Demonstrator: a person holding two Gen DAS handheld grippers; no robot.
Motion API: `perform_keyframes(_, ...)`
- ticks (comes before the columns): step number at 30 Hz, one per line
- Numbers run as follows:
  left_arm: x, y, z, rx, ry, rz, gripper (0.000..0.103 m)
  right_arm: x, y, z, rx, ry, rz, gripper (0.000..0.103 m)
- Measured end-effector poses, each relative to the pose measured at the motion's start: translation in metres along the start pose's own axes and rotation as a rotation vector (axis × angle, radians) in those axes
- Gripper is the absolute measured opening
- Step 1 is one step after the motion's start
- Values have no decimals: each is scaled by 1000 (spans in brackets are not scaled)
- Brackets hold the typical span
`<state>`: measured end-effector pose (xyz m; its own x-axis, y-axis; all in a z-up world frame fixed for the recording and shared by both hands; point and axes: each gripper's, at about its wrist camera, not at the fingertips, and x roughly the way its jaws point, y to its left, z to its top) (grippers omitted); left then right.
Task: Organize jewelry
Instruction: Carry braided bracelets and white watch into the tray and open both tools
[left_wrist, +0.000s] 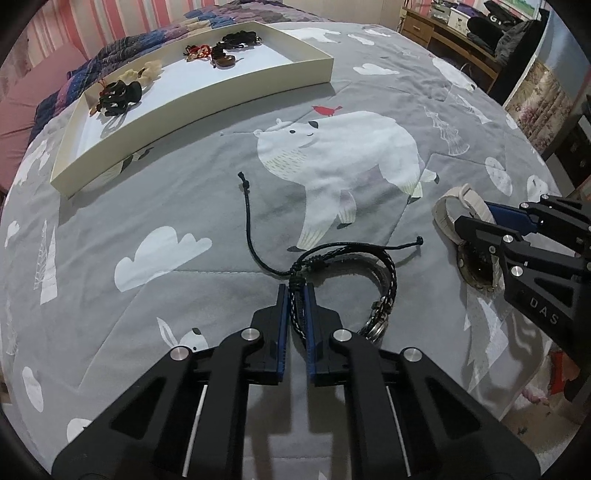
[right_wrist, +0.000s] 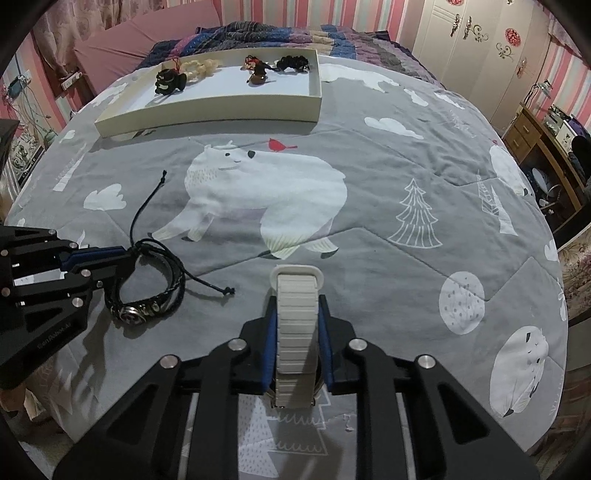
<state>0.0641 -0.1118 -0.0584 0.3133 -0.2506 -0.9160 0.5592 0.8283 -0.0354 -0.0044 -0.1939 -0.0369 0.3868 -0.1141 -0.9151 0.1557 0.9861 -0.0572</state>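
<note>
One watch (right_wrist: 295, 332), one bracelet (left_wrist: 343, 273), gripped.

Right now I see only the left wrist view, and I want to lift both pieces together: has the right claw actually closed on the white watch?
Observer: Yes. The right claw is shut on the white watch, with the strap running straight between both pads.
Operator: And the bracelet side hidden behind my claw?
Observer: The black braided bracelet carries a round metal medallion, which sits low against the quilt.
</note>
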Motion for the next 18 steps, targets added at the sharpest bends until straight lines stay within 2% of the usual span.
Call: perform_keyframes(18, -36, 22, -6, -43, -99, -36, 6, -12, -3, 7, 11, -53, -5, 20)
